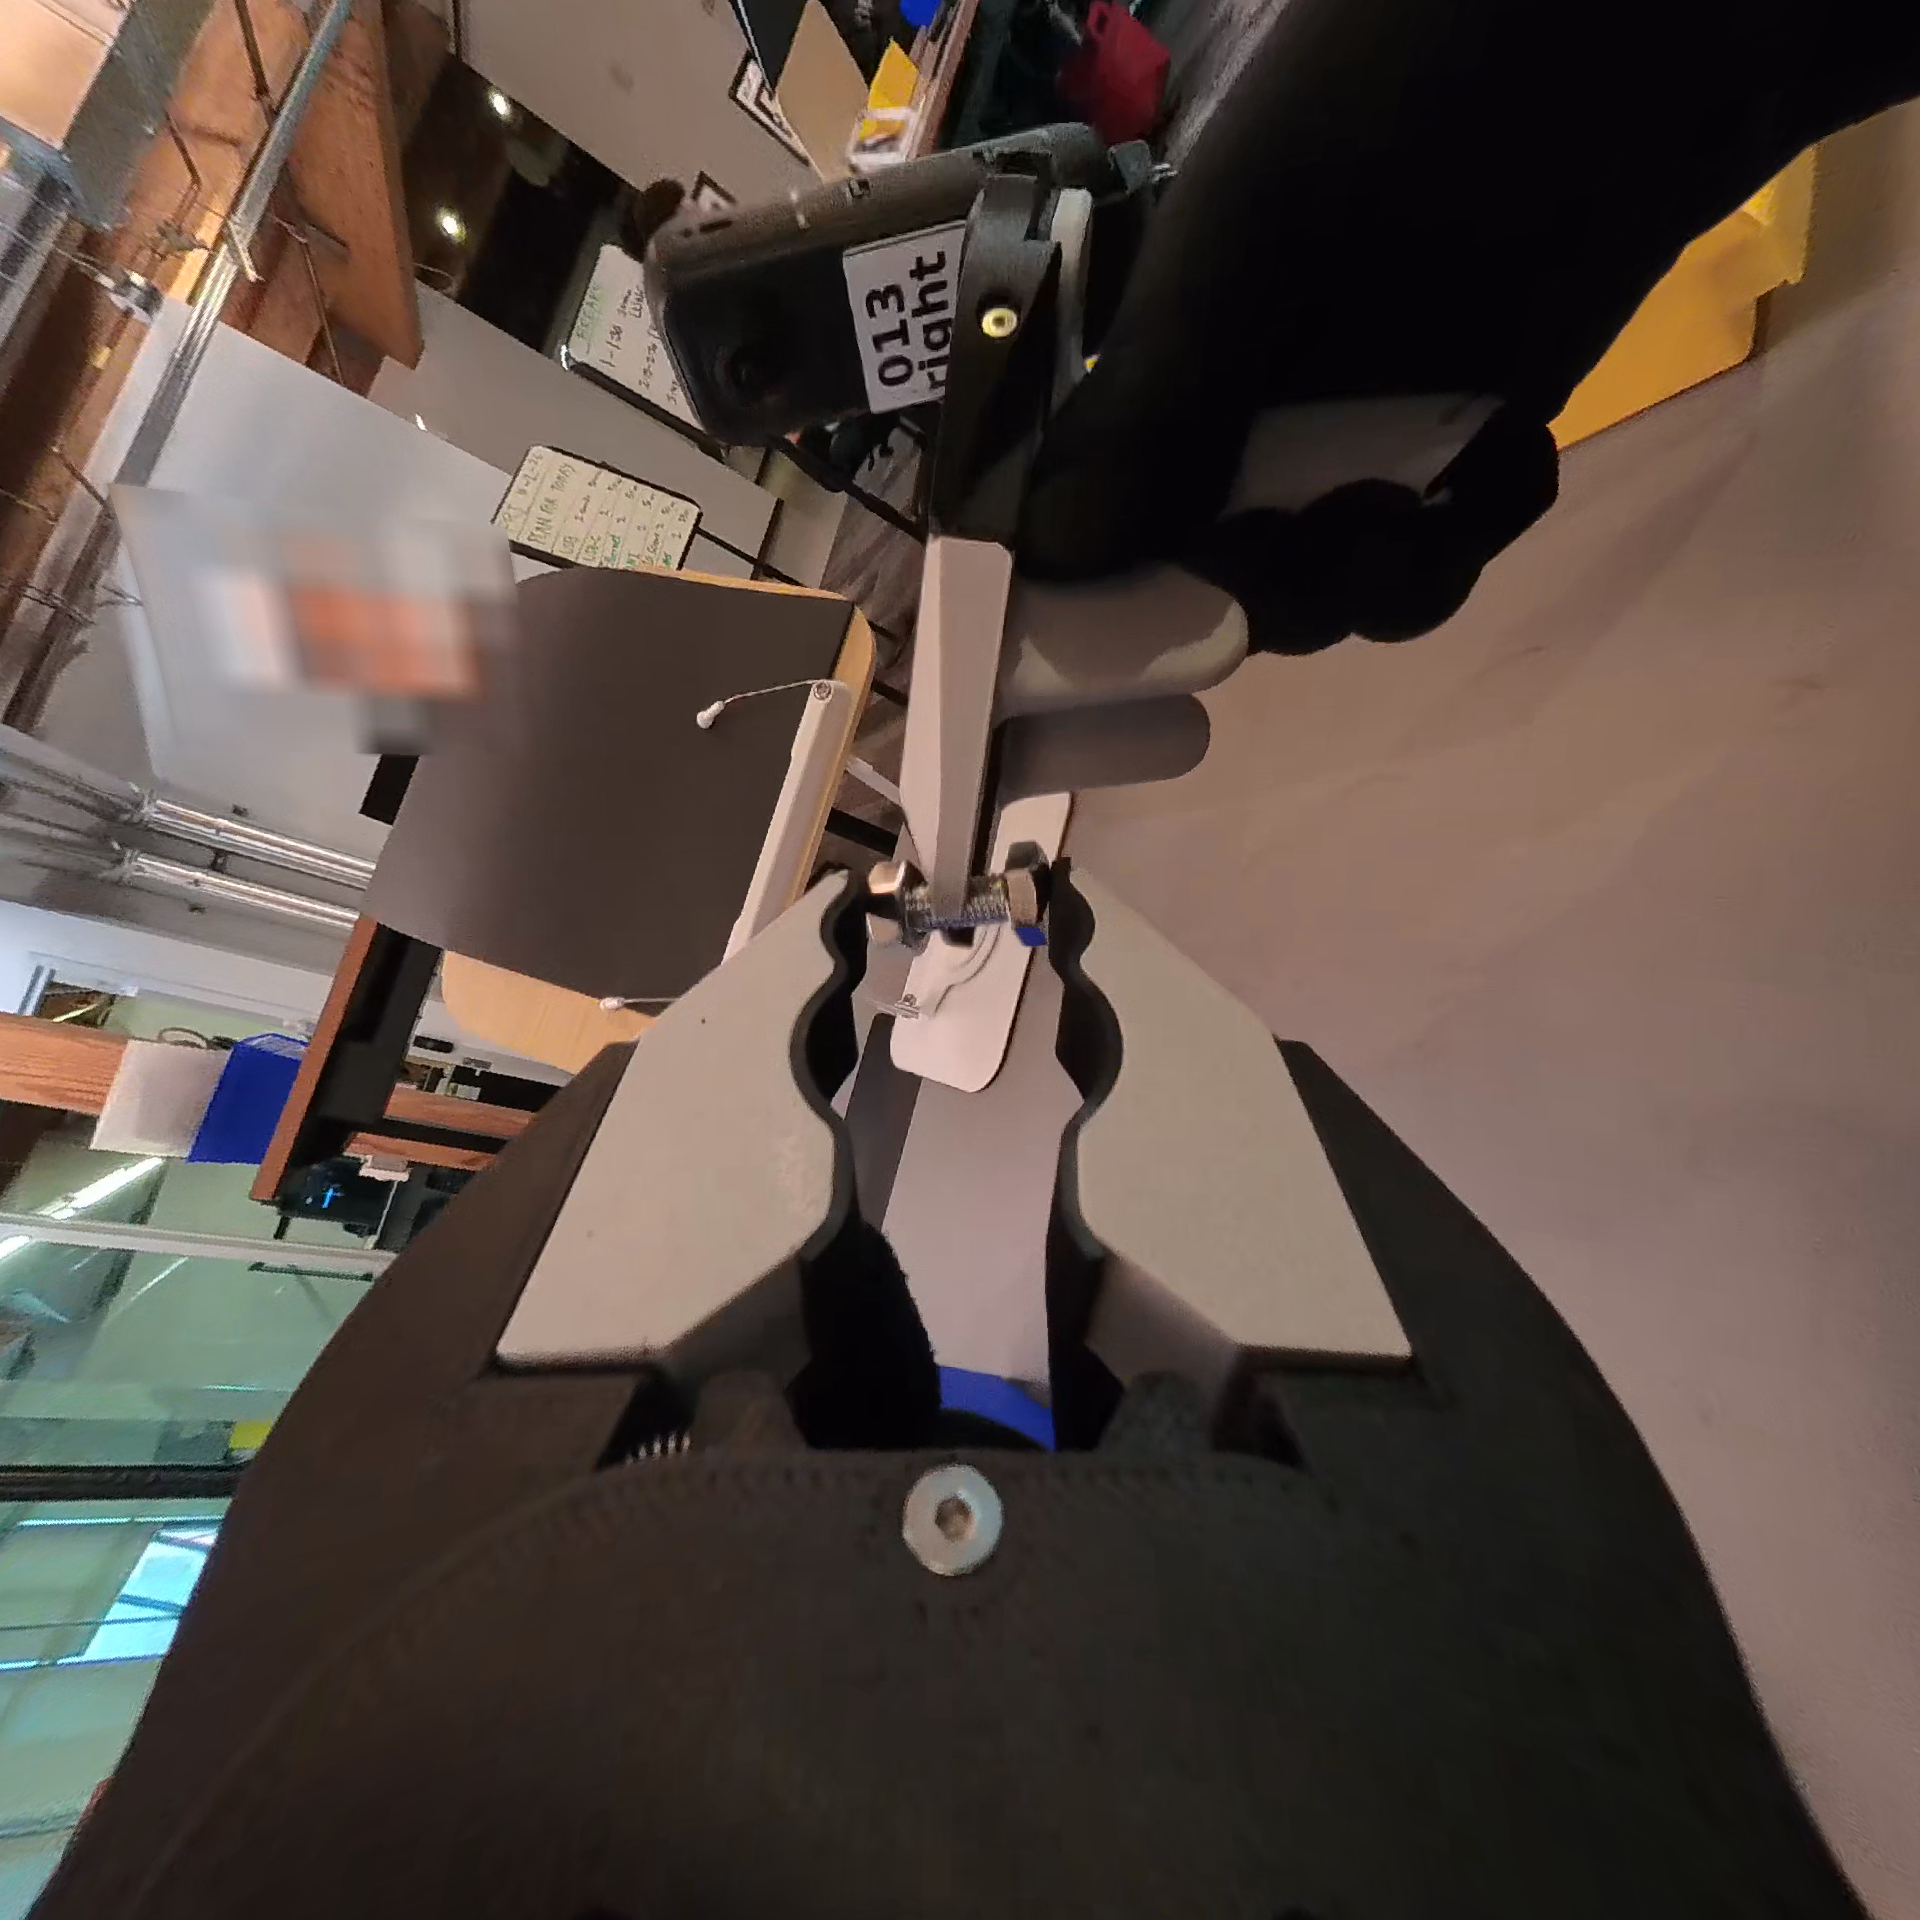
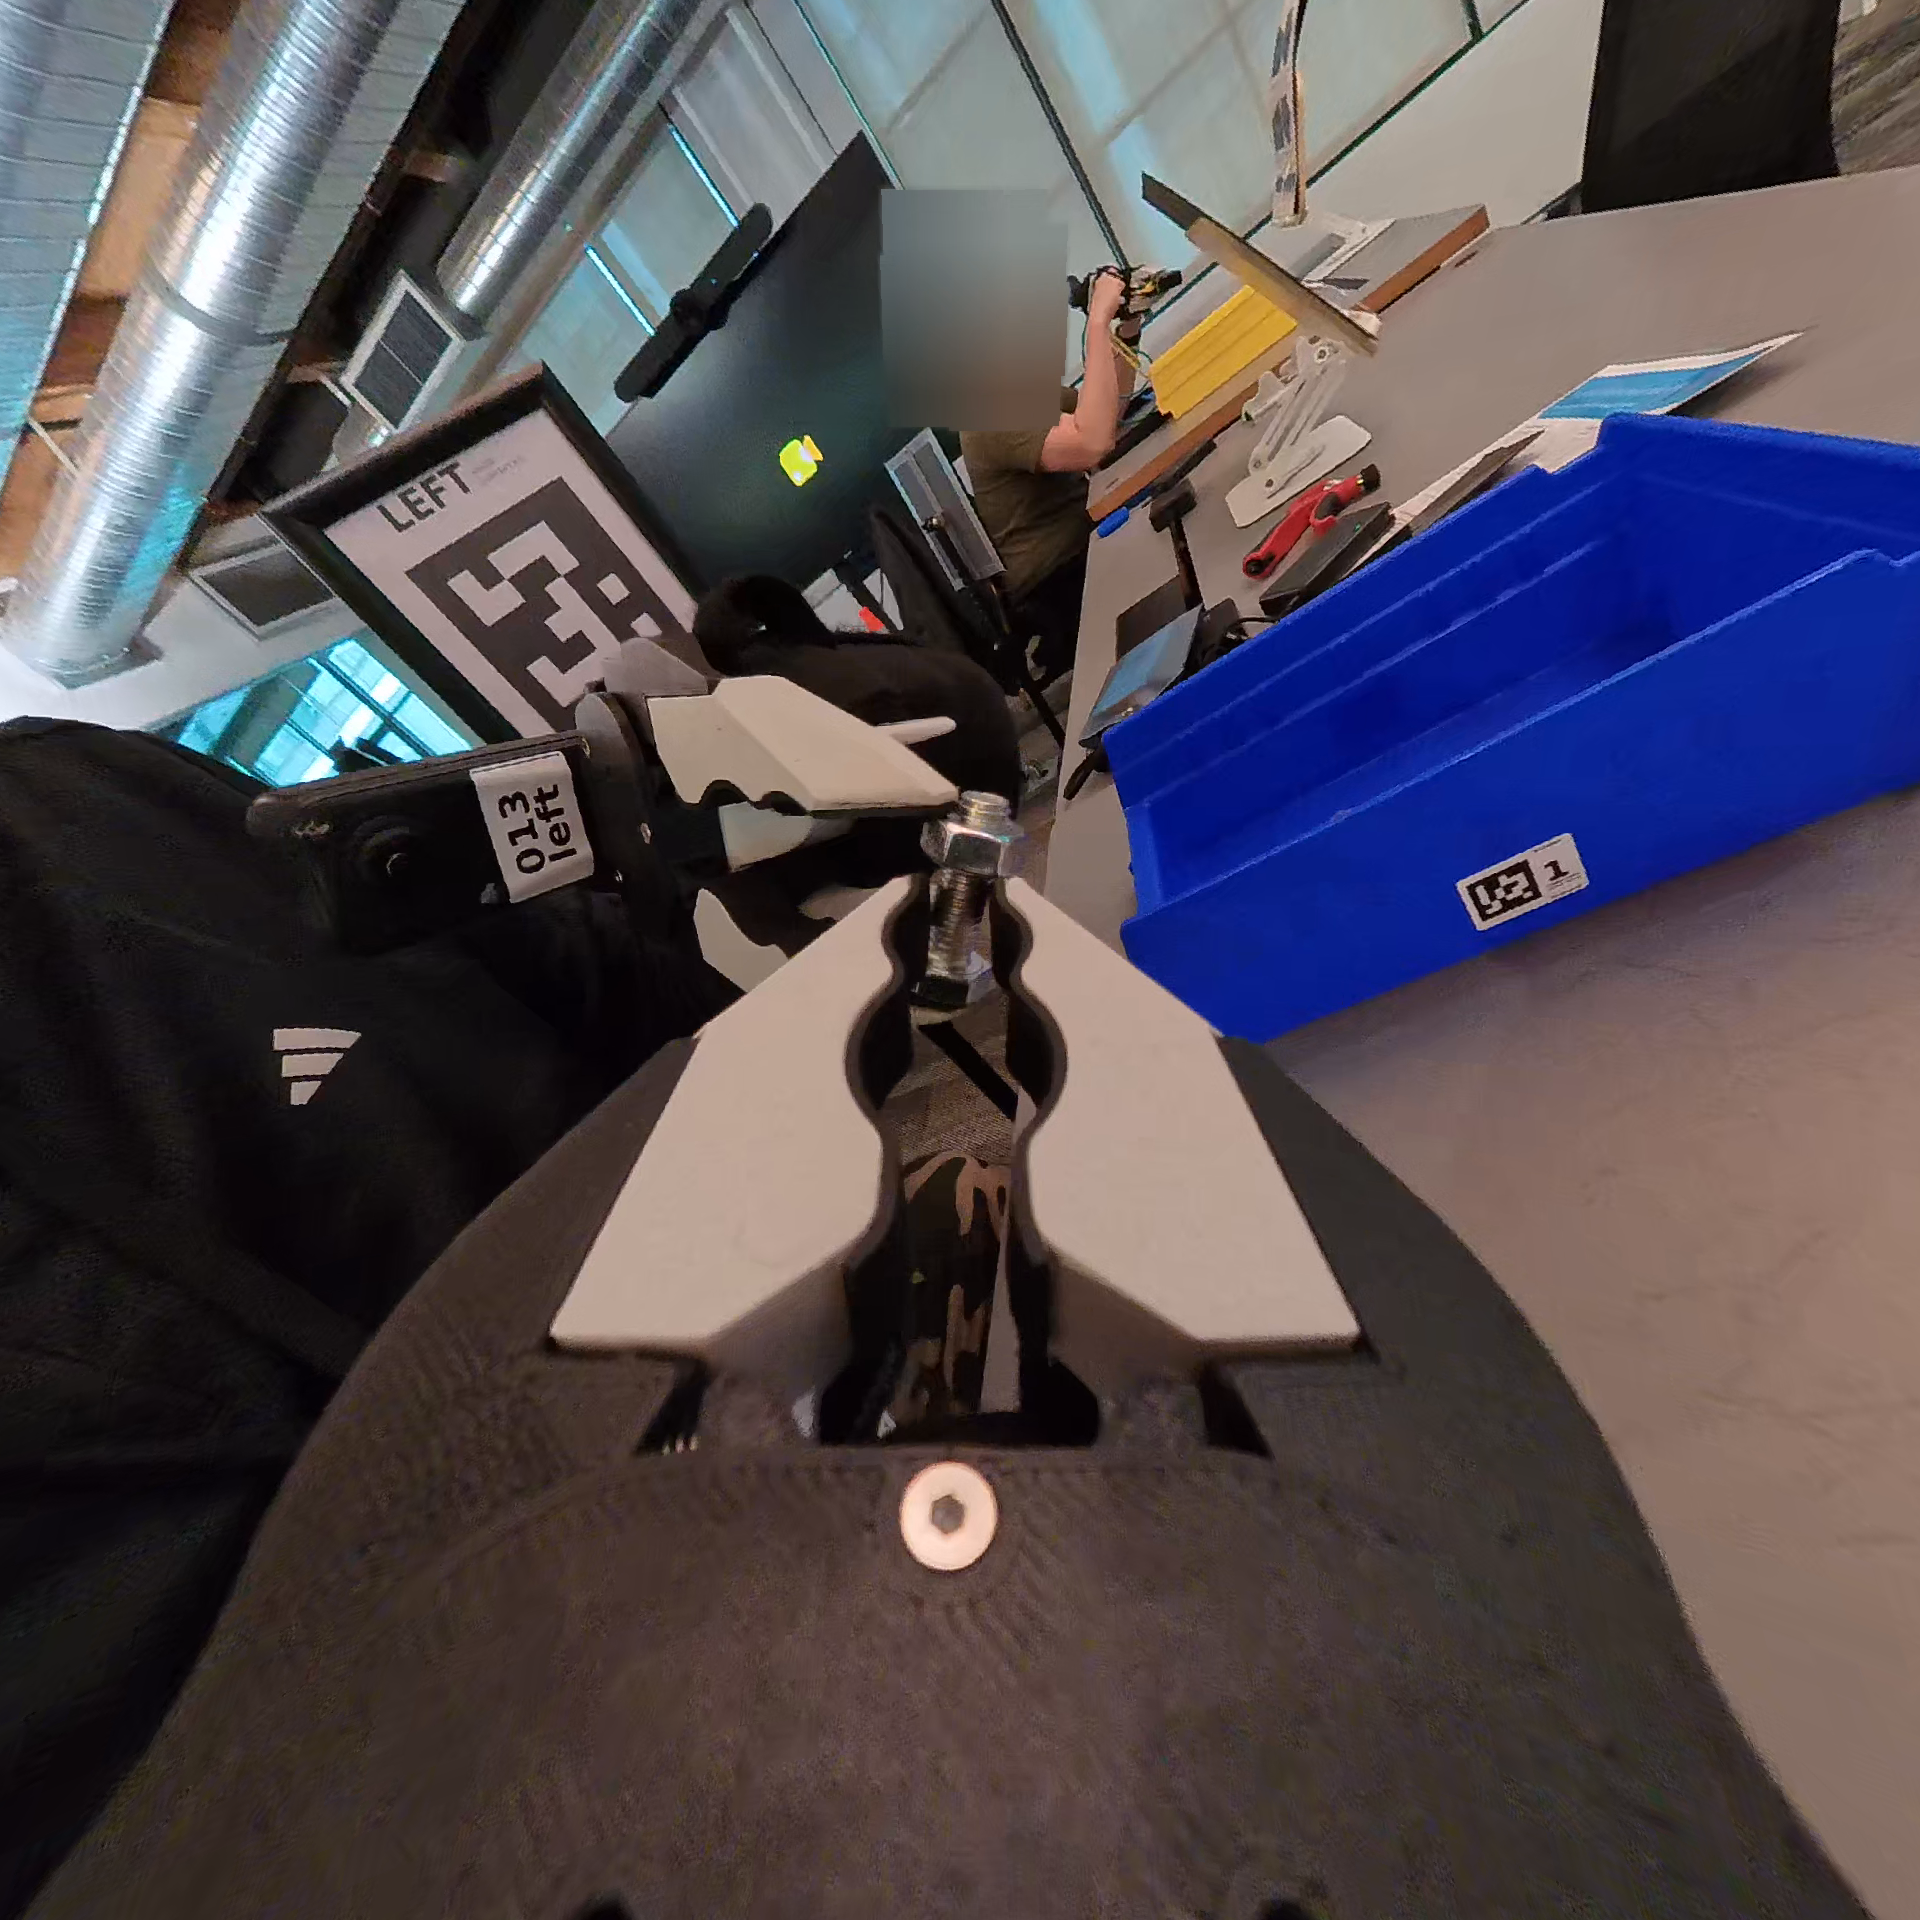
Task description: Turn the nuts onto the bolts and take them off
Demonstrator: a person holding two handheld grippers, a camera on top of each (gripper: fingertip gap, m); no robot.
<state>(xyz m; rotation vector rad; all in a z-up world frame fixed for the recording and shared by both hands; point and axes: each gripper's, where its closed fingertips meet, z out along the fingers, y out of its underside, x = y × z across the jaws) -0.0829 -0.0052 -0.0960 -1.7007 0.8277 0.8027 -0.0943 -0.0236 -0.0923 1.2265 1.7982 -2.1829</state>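
L wrist: left tool is sitting around the bolt, tips at head and nut; can't tell if it's gripping. Right tool's fingers are pinching the bolt shank btwn them.

R wrist: right tool is clamping the bolt upright, nut riding near the top end. Left tool is reaching in at the nut, off the bench, beside the blue bin.
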